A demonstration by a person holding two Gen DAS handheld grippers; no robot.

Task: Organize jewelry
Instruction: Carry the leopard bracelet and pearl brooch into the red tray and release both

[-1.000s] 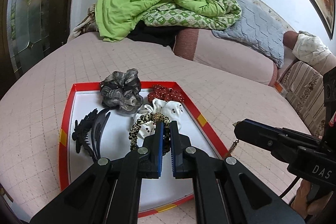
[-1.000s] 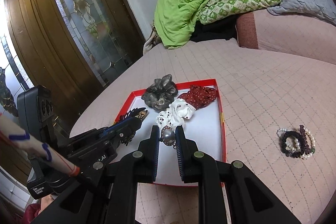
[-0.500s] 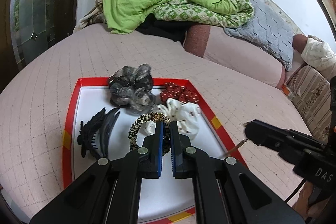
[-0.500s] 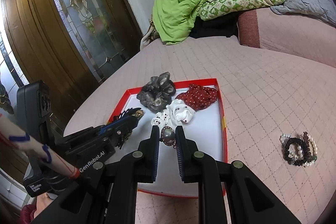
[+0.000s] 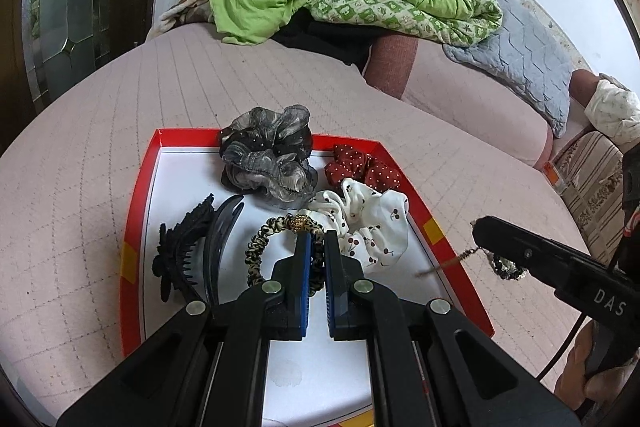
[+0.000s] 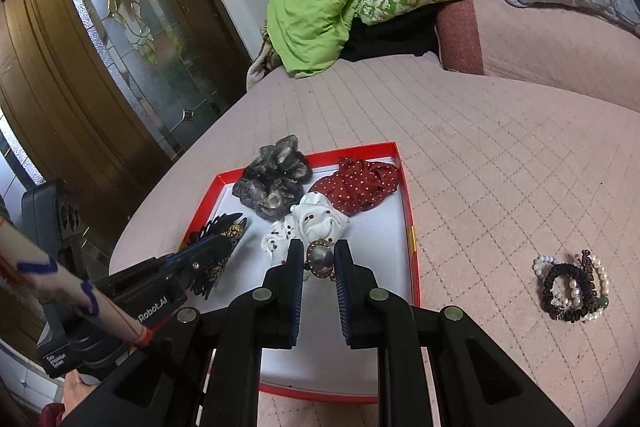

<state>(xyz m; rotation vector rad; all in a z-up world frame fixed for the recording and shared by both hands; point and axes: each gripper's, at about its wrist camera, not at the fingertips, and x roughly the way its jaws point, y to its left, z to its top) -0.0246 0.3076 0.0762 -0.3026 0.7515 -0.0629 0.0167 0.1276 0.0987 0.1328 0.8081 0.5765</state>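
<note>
- Leopard-print hair band (image 5: pixel 262 247) sits pinched in my left gripper (image 5: pixel 316 247), jaws nearly closed on its loop, just over the red tray's (image 5: pixel 136 227) white floor, beside the black claw clip (image 5: pixel 188 255), probably so it lands among the hair things.
- Grey-stoned brooch (image 6: pixel 319 258) is clamped narrowly in my right gripper (image 6: pixel 319 259), above that tray's near half; loose bracelets (image 6: pixel 572 287) lie outside, well right of it.

Both grippers, left gripper (image 5: pixel 316 239) and right gripper (image 6: pixel 319 247), are black with blue ribbed pads (image 5: pixel 305 269), silver screws and white lettering.
</note>
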